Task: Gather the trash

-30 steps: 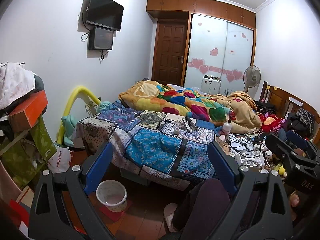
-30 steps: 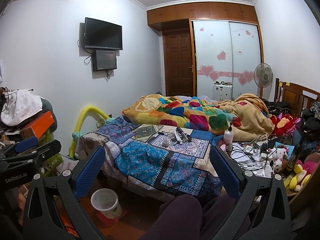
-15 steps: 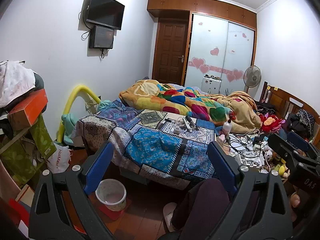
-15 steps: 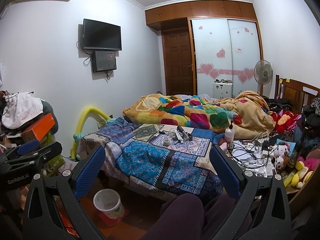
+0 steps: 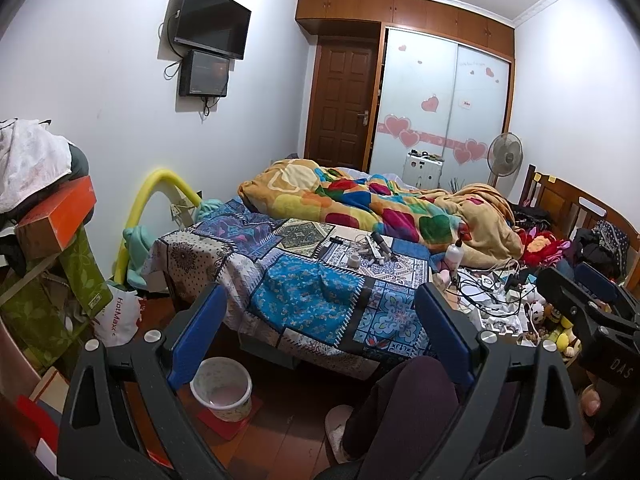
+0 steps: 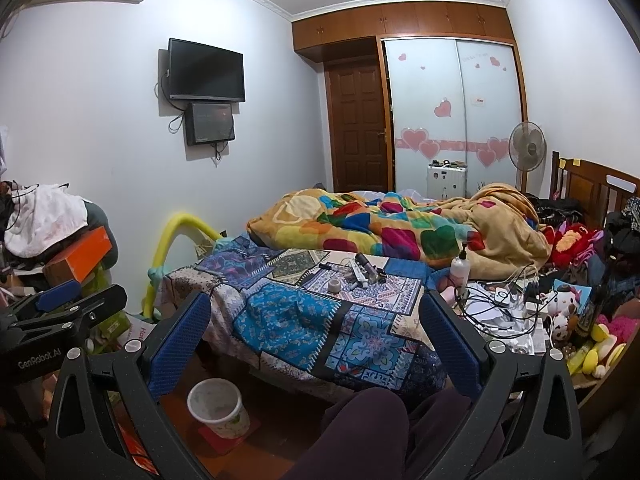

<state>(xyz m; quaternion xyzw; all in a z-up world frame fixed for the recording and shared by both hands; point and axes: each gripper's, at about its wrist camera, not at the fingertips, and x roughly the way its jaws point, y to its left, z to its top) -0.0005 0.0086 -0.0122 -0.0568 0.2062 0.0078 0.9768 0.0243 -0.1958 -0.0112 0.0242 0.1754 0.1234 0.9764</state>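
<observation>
A small white waste bin stands on the wooden floor at the bed's foot; it also shows in the right wrist view. Small items, among them a tape roll, lie on the patchwork bedspread. My left gripper is open and empty, held above the floor before the bed. My right gripper is open and empty too. Each gripper shows at the edge of the other's view, the right one and the left one.
A colourful quilt is heaped on the bed. Cables, papers and plush toys crowd the right side. Boxes and clothes pile up at left. My legs are below. A fan and door stand at the back.
Both views have shifted only slightly; the scene sits a little lower in the right wrist view. Both grippers stay open and empty.
</observation>
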